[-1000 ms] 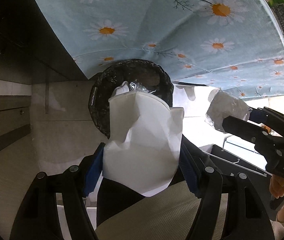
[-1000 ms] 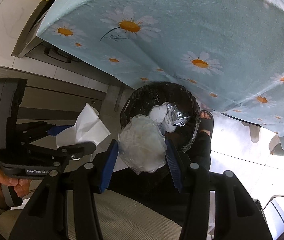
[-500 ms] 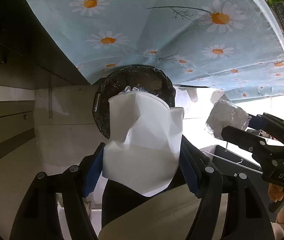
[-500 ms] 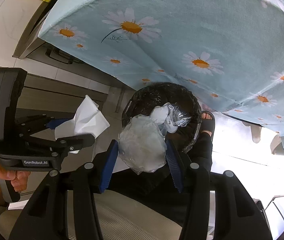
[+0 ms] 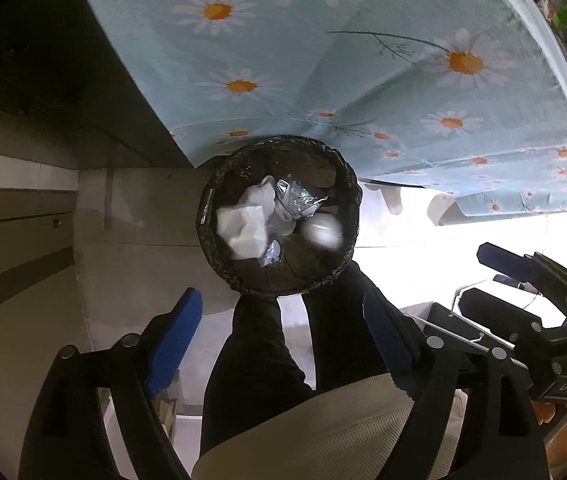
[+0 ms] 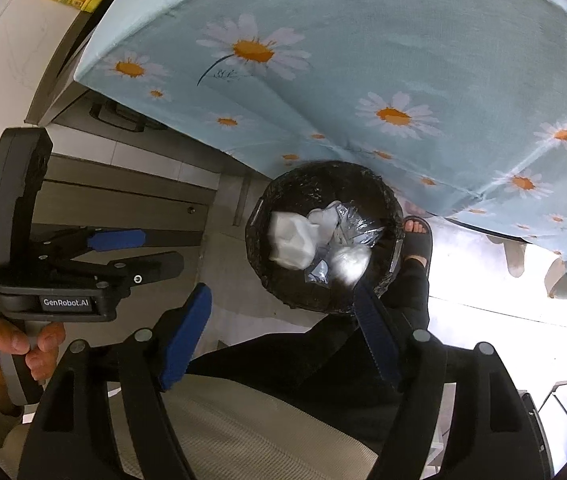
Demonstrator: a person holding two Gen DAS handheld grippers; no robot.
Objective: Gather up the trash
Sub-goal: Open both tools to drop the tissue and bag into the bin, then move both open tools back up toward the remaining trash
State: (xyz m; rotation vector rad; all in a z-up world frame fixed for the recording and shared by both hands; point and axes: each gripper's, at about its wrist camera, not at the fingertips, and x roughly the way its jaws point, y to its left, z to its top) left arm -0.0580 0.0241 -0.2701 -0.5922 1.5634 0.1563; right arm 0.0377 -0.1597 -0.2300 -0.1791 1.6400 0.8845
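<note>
Both pieces of trash are going into the bin [image 5: 277, 216], a black-lined round one that sits at the middle of the left wrist view, right under the hanging edge of the daisy-print cloth [image 5: 363, 60] that fills the upper frame. The left gripper [image 5: 279, 344] has just been opening and now stands wide with nothing between its blue pads; the white crumpled paper [image 5: 243, 228] it let go shows at the left inside the bin, beside silvery foil scraps [image 5: 297, 200]. The right gripper [image 6: 283, 336] has likewise just been opening and is empty, its jaws well apart; the clear plastic wad [image 6: 349, 262] shows blurred at the lower right of the bin's mouth in the right wrist view, apparently dropping in or only just landed. A sandalled foot [image 6: 417, 236] stands just right of the bin. The step in hand, then, is the release over the bin, and it looks all but finished. Next, I judge, both grippers should lift clear and turn towards wherever more litter lies; none shows outside the bin in either view, so the move calls first for finding it.
</note>
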